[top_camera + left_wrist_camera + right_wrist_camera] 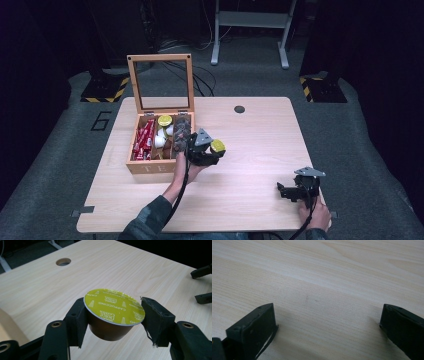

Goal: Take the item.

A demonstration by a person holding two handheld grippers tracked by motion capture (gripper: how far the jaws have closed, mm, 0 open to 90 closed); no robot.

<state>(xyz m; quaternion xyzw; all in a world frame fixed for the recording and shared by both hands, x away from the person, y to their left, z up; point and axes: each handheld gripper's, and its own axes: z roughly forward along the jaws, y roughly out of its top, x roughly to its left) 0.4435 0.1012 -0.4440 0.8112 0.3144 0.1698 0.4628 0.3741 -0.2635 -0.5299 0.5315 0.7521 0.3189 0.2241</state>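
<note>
Capsule point(113, 308) clamped in left tool point(113, 322)

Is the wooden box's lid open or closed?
Open. The wooden tea box has its glass-paned lid standing upright behind it, so the packets and capsules inside show.

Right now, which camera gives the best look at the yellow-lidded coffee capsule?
The left gripper view: the capsule sits close, lid print readable, clamped between the jaws. The high view shows it as a small yellow disc. The right gripper view shows bare table.
</note>
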